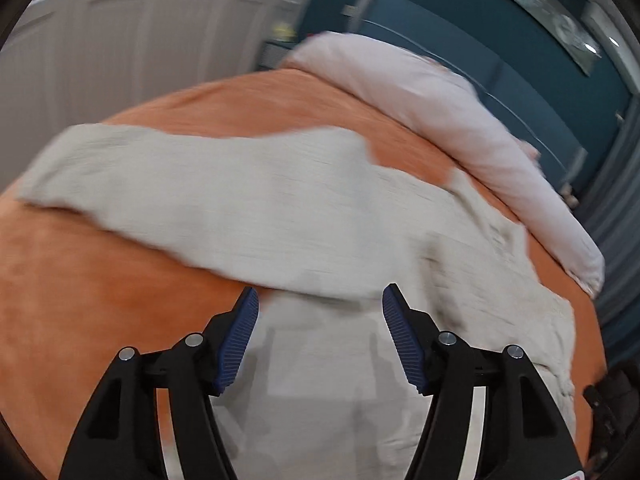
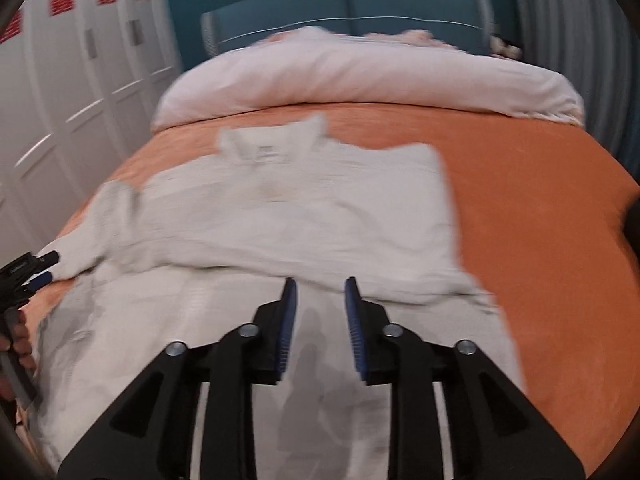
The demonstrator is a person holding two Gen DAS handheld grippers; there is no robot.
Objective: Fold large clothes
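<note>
A large cream collared shirt [image 2: 304,208] lies spread on the orange bedspread [image 2: 540,208], collar [image 2: 276,140] toward the head of the bed. In the left wrist view one long sleeve [image 1: 192,184] lies folded across the shirt body [image 1: 320,360]. My left gripper [image 1: 320,292] hovers open over the shirt's lower part with nothing between its blue pads [image 1: 238,340]. It also shows at the left edge of the right wrist view as the left gripper [image 2: 44,268], beside the sleeve's cuff. My right gripper [image 2: 320,282] hangs over the shirt's hem side, jaws narrowly apart and empty. Both views are motion-blurred.
A rolled white duvet [image 2: 360,80] lies across the head of the bed in front of a teal headboard [image 2: 348,4]. White wardrobe doors [image 2: 80,92] run along the left side. A grey curtain [image 2: 568,40] hangs at the right.
</note>
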